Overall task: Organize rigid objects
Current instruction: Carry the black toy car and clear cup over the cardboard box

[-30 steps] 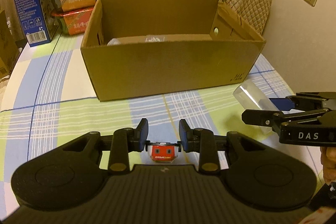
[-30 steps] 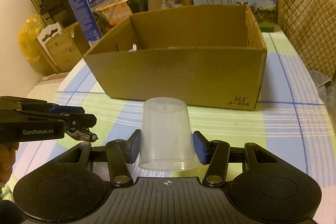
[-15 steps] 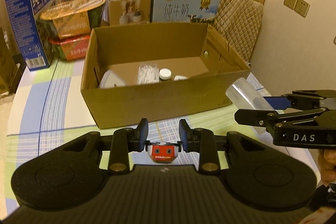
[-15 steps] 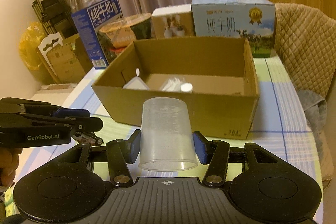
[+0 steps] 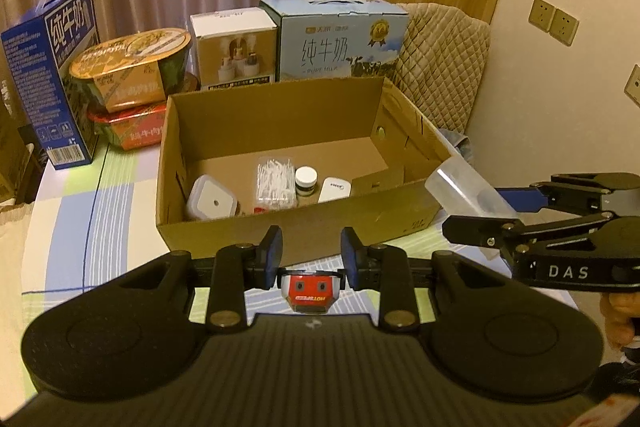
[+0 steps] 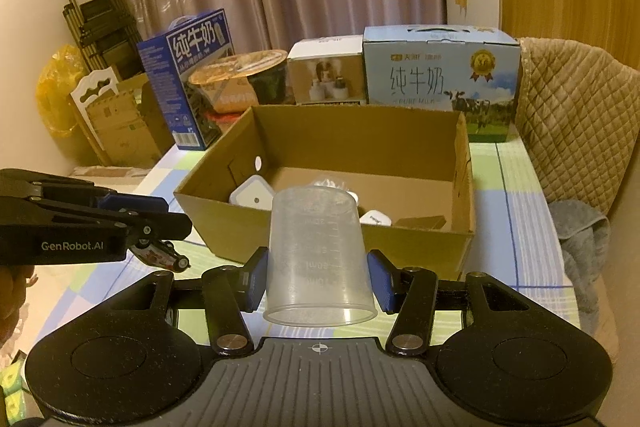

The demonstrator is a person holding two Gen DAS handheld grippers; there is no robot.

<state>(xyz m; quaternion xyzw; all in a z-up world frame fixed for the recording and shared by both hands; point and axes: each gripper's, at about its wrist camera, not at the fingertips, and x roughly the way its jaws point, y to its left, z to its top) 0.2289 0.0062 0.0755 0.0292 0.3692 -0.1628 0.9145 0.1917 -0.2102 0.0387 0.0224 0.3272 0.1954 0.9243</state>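
My left gripper [image 5: 312,251] is shut on a small red toy car [image 5: 310,291], held low between its blue pads just in front of the cardboard box [image 5: 280,231]. From the right wrist view this gripper [image 6: 176,227] comes in from the left with the car [image 6: 160,254] hanging under it. My right gripper [image 6: 318,279] is shut on a clear measuring cup [image 6: 318,247], which it holds upside down before the box [image 6: 420,247]. Inside the box lie a white square container [image 5: 210,201], a packet of white sticks [image 5: 276,183], a white-lidded jar [image 5: 306,181] and a white device [image 5: 335,189].
Behind the box stand a blue milk carton [image 5: 52,79], two stacked noodle bowls [image 5: 132,67], a white box [image 5: 234,47] and a light-blue milk case [image 5: 340,47]. A quilted chair back [image 5: 444,67] is at the right. The table has a checked cloth [image 5: 100,211].
Both grippers have risen with their loads, so the box's inside and its contents have come into view. Neither grip has changed.
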